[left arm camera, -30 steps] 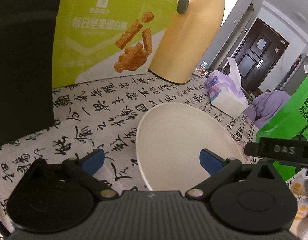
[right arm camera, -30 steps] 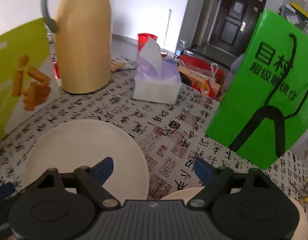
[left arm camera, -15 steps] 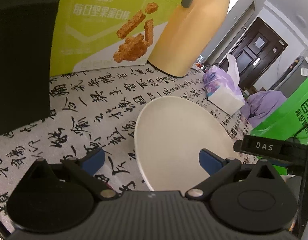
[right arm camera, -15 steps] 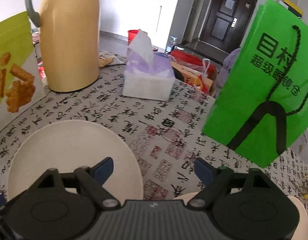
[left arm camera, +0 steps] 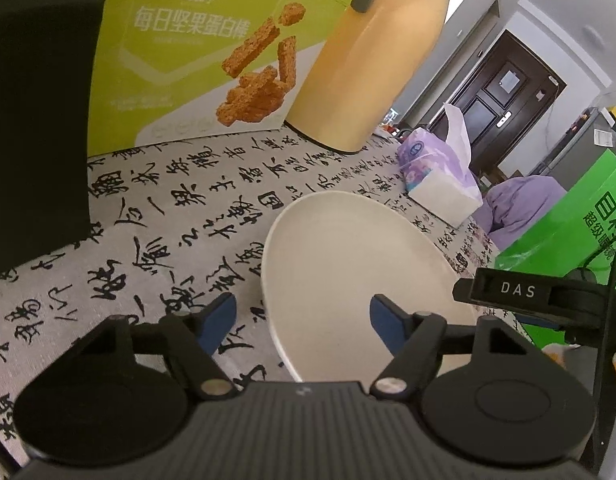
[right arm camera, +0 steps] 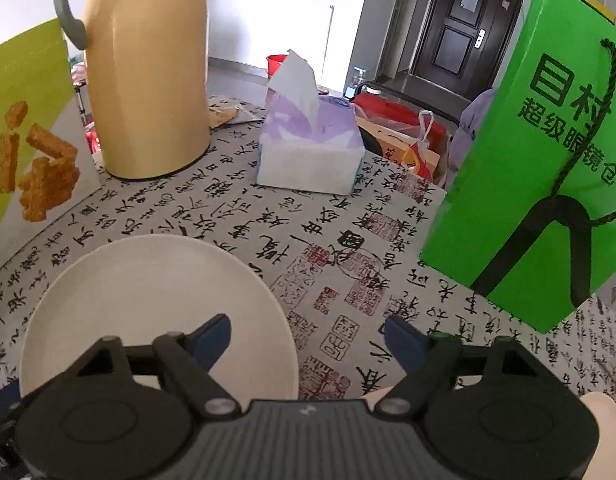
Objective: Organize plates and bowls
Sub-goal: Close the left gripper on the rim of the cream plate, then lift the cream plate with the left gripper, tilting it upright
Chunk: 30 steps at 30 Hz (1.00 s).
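Left gripper point(left arm camera: 302, 318) jaws wide, straddling near-left rim of round cream plate point(left arm camera: 348, 264) on calligraphy-print tablecloth point(left arm camera: 168, 216). Right gripper point(right arm camera: 308, 338) wide, empty; plate at its 10 o'clock, tall yellow thermos jug point(right arm camera: 148, 80) at 11.

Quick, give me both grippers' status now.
Left gripper: open, holding nothing, above the plate rim.
Right gripper: open, holding nothing.

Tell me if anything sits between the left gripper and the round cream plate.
Nothing visible does. The left gripper is open with the round cream plate directly ahead, its near rim already between the fingers; only bare calligraphy-print tablecloth lies beside it.
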Motion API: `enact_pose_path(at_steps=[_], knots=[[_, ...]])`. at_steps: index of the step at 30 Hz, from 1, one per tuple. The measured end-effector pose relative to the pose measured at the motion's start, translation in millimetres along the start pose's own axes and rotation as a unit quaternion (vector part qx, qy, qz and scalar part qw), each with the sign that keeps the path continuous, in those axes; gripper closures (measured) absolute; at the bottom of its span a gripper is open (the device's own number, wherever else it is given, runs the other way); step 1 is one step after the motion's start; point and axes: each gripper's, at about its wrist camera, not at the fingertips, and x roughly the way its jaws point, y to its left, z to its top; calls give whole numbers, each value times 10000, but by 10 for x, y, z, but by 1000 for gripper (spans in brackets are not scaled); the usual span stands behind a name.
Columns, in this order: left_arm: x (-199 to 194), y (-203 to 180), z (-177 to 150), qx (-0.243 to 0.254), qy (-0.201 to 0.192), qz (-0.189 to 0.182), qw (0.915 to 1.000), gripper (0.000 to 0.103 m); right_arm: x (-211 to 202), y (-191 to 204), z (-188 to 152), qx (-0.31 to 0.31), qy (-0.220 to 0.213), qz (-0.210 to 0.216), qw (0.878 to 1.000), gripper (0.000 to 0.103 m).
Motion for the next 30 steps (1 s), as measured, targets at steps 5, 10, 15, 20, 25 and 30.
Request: enact_pose_path(at_steps=[5,10,15,20,25,30], knots=[[13,-9,-1,83,-23,81,9999,42,10,37,0,-50,0,66,10000,38],[22,41,27,-10,-8,80,10000,52,83,13,-19,-19,129,137,9998,44],[29,60,34,-16,-10,125,9999,65,207,52,-67,-37,423,274,9987,55],[61,89,46,-7,32,135,9999,84,222,9,-110,209,506,471,9974,66],[66,92,46,32,33,174,9998,89,174,91,-147,-158,370,266,9988,82],[74,79,40,87,1,215,9997,89,144,144,-189,-380,274,151,9988,82]])
